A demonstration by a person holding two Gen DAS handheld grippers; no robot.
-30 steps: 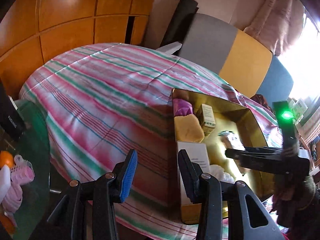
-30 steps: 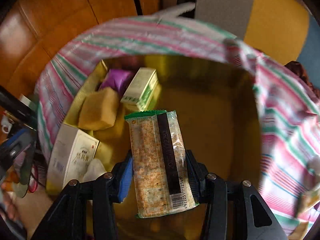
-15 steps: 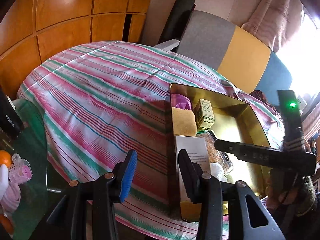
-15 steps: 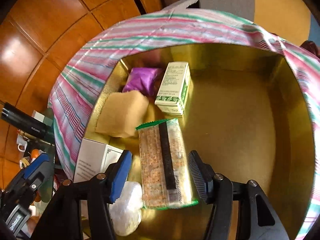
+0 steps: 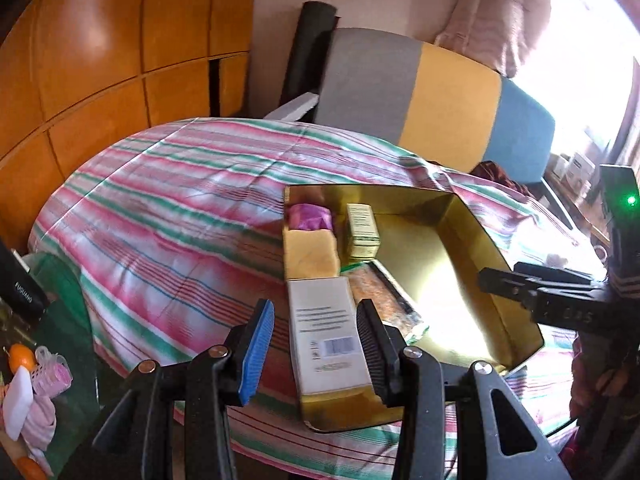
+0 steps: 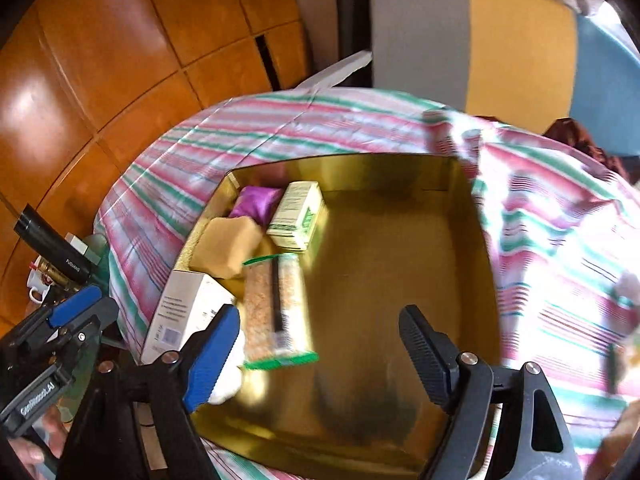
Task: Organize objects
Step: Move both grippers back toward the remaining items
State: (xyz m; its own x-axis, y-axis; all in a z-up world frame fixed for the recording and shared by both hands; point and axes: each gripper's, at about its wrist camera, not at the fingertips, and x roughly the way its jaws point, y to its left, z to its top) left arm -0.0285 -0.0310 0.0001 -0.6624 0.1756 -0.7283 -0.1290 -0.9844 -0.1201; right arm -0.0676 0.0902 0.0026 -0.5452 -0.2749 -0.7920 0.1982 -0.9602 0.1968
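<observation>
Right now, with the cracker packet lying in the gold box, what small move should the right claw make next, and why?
Probably lift the right claw up and back out of the gold box. Its jaws stand open and empty, and the cracker packet already lies flat on the box floor beside the white carton, apart from both fingers.

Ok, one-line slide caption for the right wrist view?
Open right gripper above gold tray, cracker packet lying inside.
</observation>
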